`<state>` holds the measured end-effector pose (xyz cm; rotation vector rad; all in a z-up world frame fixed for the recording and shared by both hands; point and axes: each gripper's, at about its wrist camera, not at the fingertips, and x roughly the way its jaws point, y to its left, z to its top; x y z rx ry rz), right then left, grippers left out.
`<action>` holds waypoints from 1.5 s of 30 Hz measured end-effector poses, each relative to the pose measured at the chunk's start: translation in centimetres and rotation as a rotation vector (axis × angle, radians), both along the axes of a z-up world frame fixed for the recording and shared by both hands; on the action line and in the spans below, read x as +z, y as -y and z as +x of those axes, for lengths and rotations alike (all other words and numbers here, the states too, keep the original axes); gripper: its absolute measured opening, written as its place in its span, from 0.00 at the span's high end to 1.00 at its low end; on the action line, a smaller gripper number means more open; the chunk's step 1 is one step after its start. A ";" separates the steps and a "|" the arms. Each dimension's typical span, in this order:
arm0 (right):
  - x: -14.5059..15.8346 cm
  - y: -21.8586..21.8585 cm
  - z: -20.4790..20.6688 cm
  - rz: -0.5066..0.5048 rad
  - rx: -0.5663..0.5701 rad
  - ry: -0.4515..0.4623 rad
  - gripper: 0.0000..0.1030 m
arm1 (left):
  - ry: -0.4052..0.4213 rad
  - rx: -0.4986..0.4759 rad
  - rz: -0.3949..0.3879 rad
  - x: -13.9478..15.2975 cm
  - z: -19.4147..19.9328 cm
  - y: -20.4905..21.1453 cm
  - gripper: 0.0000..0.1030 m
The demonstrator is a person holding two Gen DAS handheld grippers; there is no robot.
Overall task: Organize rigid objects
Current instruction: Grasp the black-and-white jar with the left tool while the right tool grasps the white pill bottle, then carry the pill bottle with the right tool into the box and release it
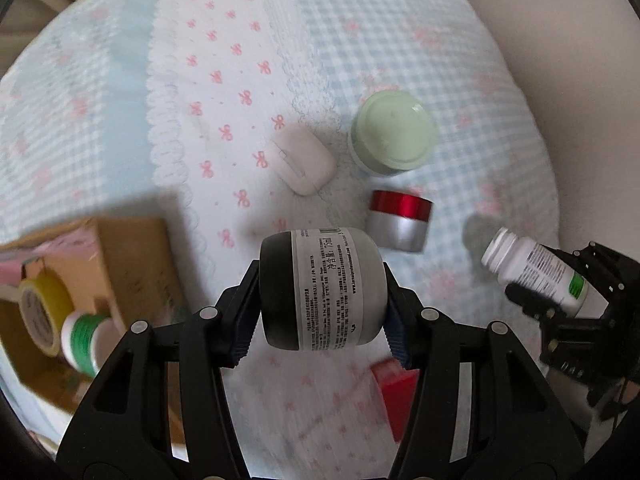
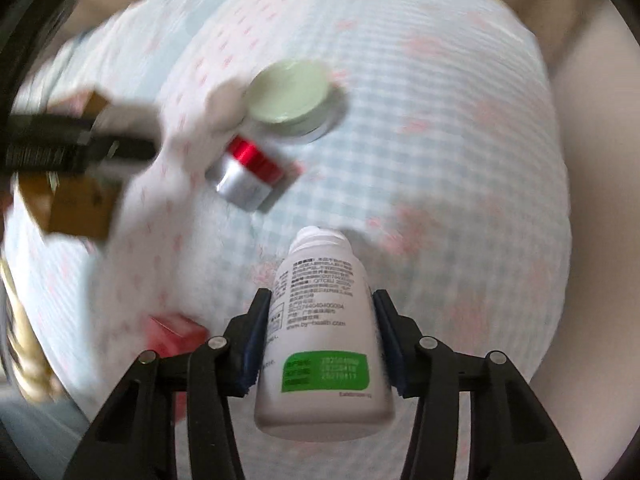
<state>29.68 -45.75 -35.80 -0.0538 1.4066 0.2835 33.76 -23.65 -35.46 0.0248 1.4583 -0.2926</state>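
A patterned cloth (image 1: pixel 240 80) covers the surface, with a cardboard box (image 1: pixel 132 264) at its left holding tape rolls (image 1: pixel 40 312). On the cloth stand a green-lidded jar (image 1: pixel 394 132), a white mouse (image 1: pixel 304 166) beside it, a red-and-silver jar (image 1: pixel 400 220) and a red box (image 1: pixel 400 396). The left gripper (image 1: pixel 320 312) pinches a grey jar (image 1: pixel 324 288) lying sideways between its pads, lifted clear of the cloth. The right gripper (image 2: pixel 320 344) clamps a white bottle (image 2: pixel 320 340) around its body, neck pointing away, also off the cloth.
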 end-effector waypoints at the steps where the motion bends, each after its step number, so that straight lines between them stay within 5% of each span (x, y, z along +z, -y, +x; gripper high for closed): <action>1: 0.7 0.3 -0.4 0.010 -0.033 0.005 0.55 | 0.008 0.004 -0.005 0.7 -0.5 -0.4 0.51; 6: 5.6 -0.3 -4.9 0.075 -0.174 0.056 0.55 | 0.064 0.036 -0.038 5.2 -3.5 -1.5 0.51; 12: 12.1 -3.4 -7.2 0.130 -0.195 0.167 0.55 | 0.149 0.089 -0.066 10.2 -7.5 -4.5 0.51; 25: 19.6 -14.5 -8.7 0.319 -0.229 0.240 0.55 | 0.251 0.200 -0.064 17.7 -12.0 -18.6 0.51; 35: 19.7 -25.6 -8.0 0.366 -0.360 0.241 0.55 | 0.201 0.127 -0.102 15.2 -10.4 -30.4 0.51; 45: 14.1 -34.3 -7.2 0.371 -0.537 0.150 0.55 | 0.097 -0.010 -0.078 8.4 -6.7 -36.6 0.51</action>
